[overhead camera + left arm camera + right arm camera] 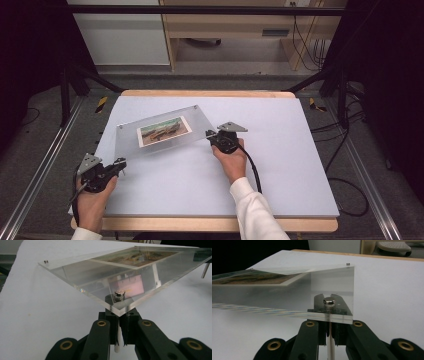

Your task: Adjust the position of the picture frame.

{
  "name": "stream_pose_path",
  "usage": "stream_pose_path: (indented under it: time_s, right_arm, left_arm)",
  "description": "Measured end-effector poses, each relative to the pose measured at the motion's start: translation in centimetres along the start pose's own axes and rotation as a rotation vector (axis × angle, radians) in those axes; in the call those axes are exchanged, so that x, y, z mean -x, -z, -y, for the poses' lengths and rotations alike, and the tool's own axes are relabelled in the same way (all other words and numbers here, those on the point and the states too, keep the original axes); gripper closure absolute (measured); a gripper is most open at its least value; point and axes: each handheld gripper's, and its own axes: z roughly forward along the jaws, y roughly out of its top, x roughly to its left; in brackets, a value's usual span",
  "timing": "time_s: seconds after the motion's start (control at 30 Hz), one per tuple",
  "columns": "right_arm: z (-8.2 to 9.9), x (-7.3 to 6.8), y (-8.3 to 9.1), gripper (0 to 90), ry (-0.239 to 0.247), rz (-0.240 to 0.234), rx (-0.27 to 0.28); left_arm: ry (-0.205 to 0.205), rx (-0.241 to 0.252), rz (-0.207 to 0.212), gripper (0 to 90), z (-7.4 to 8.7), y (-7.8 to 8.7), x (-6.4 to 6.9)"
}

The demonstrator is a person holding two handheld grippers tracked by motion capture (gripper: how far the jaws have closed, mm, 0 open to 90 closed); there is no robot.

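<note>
Desk [280, 165]: pale grey top, wood edging, dark frame around. Clear acrylic frame [165, 145] with landscape photo [164, 131], raised off the desk at centre-left. Left tool [119, 164]: jaws nearly closed on a thin white post [117, 345] below the frame's near corner with metal stud [119, 295]. Right tool [212, 136]: jaws pinched around a white post [330, 347] beneath another studded corner.

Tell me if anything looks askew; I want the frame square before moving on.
The clear acrylic frame with the photo sits rotated against the table edges. Each tool, left and right, grips a corner by its standoff pin. No damage shows.
</note>
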Motion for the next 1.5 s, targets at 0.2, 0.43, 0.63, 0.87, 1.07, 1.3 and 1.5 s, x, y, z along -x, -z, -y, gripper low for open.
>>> stream_pose_path:
  time_s: [0.2, 0.43, 0.63, 0.87, 1.07, 1.3, 1.5]
  right_arm:
    - [-0.7, 0.0, 0.0, 83.7, -0.008, -0.001, -0.015]
    - [-0.8, 0.0, 0.0, 83.8, -0.006, -0.001, -0.032]
    - [-0.8, 0.0, 0.0, 83.8, 0.008, 0.002, -0.043]
    - [-0.8, 0.1, 0.0, 82.3, -0.013, -0.012, -0.047]
    - [-0.8, 0.0, -0.2, 83.6, 0.004, -0.001, -0.056]
    - [-1.2, -0.2, -0.2, 84.5, 0.022, 0.003, -0.054]
    - [-1.9, -0.9, 0.4, 84.9, 0.055, 0.007, -0.030]
  left_arm:
    - [-0.008, 0.027, -0.008, 78.8, -0.1, -0.3, -0.1]
    - [0.010, 0.031, 0.005, 73.5, -0.2, -0.9, -0.3]
    - [0.018, 0.024, 0.024, 82.9, -0.3, -1.1, -0.4]
    - [0.005, 0.011, 0.012, 83.5, -0.3, -1.0, -0.2]
    - [-0.003, 0.012, 0.005, 83.1, -0.3, -1.1, -0.2]
    - [0.004, 0.038, 0.005, 83.2, -0.7, -1.1, -0.4]
    - [0.001, 0.077, -0.005, 83.5, -1.2, -0.4, -0.5]
